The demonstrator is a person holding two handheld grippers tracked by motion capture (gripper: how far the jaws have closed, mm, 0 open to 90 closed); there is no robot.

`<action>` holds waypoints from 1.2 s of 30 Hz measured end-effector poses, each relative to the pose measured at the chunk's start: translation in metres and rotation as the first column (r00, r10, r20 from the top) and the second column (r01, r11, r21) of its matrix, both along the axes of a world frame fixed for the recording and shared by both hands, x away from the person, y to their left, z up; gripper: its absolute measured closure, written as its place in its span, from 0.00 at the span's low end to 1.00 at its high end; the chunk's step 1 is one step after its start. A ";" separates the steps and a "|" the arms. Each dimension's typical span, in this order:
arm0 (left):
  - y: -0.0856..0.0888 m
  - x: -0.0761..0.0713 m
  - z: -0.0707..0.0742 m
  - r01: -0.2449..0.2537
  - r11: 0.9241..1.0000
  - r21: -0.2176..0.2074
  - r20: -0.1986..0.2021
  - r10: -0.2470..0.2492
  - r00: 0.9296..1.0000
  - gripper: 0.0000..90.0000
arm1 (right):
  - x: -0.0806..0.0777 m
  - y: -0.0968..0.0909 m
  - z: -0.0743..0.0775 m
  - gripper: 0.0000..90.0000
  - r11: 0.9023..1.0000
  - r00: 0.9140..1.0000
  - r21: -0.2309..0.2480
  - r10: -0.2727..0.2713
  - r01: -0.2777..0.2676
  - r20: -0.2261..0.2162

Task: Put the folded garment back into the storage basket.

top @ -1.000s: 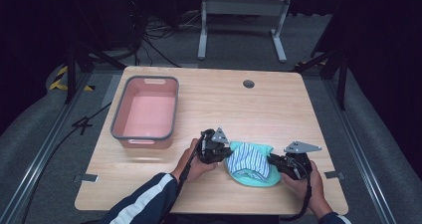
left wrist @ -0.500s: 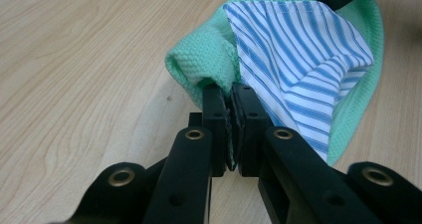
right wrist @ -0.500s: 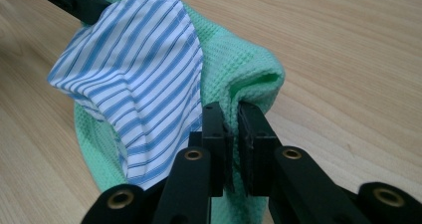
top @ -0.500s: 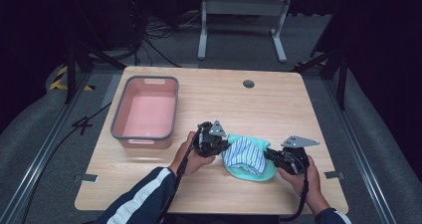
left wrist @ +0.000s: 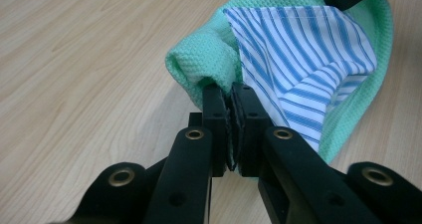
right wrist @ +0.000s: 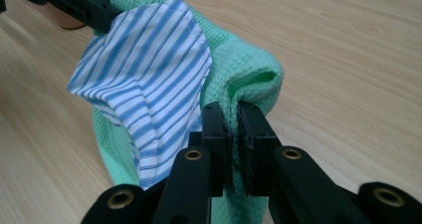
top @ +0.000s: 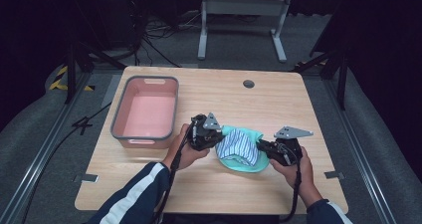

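Both your left claw [top: 215,140] and right claw [top: 262,147] are clamped on the green cloth [top: 243,163]; lift together, then carry it toward the pink bin [top: 144,139].

Your tabletop [top: 214,184] is lit evenly from above, soft shadows, no glare, but everything around it drops off into near black. Both gripper views are bright and crisp up close, slightly soft farther out.

Bin [top: 146,113] sits left of cloth [top: 241,148] on table [top: 278,104].
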State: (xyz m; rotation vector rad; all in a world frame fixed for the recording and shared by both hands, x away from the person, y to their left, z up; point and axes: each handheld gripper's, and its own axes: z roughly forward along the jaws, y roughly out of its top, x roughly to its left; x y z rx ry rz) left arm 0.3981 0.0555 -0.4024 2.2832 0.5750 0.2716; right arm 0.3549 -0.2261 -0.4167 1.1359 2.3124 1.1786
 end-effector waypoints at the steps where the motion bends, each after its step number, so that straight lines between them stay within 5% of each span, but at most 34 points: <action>1: 0.002 0.000 0.002 -0.004 1.000 -0.002 0.002 0.004 1.000 0.95 | 0.001 0.002 0.002 0.92 1.000 1.000 0.002 0.005 -0.005 0.004; 23: 0.059 -0.002 0.043 -0.091 0.996 -0.015 0.061 0.092 0.994 0.95 | 0.022 0.053 0.043 0.92 0.996 0.994 -0.001 0.093 -0.093 0.066; 36: 0.101 -0.005 0.061 -0.192 0.981 -0.040 0.091 0.195 0.977 0.95 | 0.040 0.091 0.062 0.92 0.985 0.982 0.016 0.168 -0.171 0.090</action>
